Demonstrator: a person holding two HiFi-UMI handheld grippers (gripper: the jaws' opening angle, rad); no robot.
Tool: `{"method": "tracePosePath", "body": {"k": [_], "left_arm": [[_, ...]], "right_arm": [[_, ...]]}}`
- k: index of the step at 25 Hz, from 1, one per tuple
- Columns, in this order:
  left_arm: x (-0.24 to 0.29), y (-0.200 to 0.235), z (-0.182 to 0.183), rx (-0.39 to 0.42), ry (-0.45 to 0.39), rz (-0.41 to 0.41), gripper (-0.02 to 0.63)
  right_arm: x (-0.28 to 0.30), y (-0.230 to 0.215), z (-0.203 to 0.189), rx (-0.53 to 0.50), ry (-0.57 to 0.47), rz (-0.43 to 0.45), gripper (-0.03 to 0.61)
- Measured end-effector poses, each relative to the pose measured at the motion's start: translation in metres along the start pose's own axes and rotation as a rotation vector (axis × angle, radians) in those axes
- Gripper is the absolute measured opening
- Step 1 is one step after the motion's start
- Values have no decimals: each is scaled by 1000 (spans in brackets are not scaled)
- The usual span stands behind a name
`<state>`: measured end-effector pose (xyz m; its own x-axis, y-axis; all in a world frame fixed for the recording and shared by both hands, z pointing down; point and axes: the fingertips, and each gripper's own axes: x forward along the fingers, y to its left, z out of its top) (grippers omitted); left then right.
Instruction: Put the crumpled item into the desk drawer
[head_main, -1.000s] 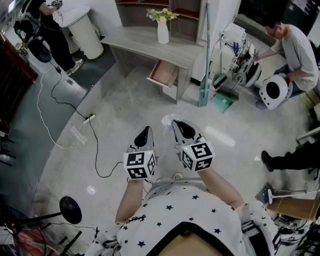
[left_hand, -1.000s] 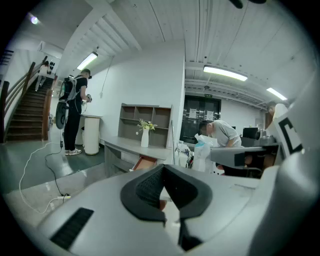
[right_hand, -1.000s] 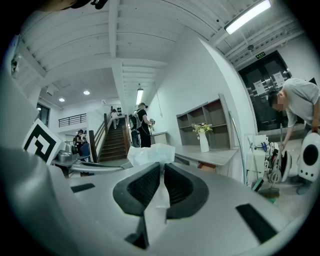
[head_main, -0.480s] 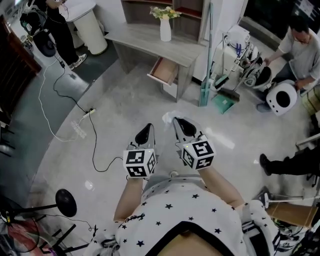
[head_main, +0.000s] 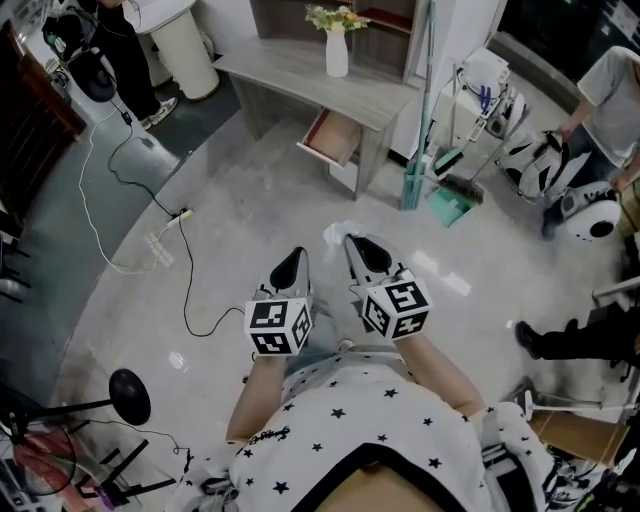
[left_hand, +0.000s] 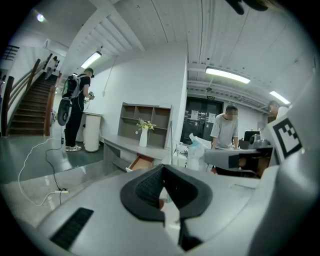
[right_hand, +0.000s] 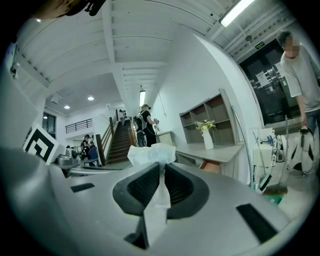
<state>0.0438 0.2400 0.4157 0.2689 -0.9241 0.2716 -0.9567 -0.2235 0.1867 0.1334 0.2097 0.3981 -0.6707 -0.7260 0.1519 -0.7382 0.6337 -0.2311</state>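
A crumpled white tissue (head_main: 337, 233) sticks out past the tips of my right gripper (head_main: 350, 241), which is shut on it at waist height. In the right gripper view the tissue (right_hand: 150, 153) is pinched between the black pads of this gripper (right_hand: 161, 168), whose jaws are opening slightly. My left gripper (head_main: 293, 259) is held beside the right one, shut with nothing in it; the left gripper view shows its pads (left_hand: 150, 185) meeting. The grey desk (head_main: 300, 82) stands ahead with its wooden drawer (head_main: 333, 138) pulled open, some way beyond both grippers.
A white vase (head_main: 337, 52) with flowers stands on the desk. A power strip (head_main: 160, 246) and cables lie on the floor to the left. A broom and green dustpan (head_main: 446, 203) lean right of the desk. People work at far right and far left. A black stand base (head_main: 130, 396) sits near left.
The view has drifted a little nearer the desk and drawer. Both grippers keep their places in front of me with the tissue still held. The person at right has shifted with the white equipment.
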Motion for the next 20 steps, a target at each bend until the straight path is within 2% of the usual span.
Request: {"method": "tracePosePath", "body": {"k": [11, 20], "left_arm": [[66, 33, 21, 13, 9, -47, 12], [137, 94, 57, 34, 27, -79, 12]], "right_arm": [[65, -33, 13, 18, 0, -30, 26], [161, -55, 40, 4, 7, -61, 26]]}}
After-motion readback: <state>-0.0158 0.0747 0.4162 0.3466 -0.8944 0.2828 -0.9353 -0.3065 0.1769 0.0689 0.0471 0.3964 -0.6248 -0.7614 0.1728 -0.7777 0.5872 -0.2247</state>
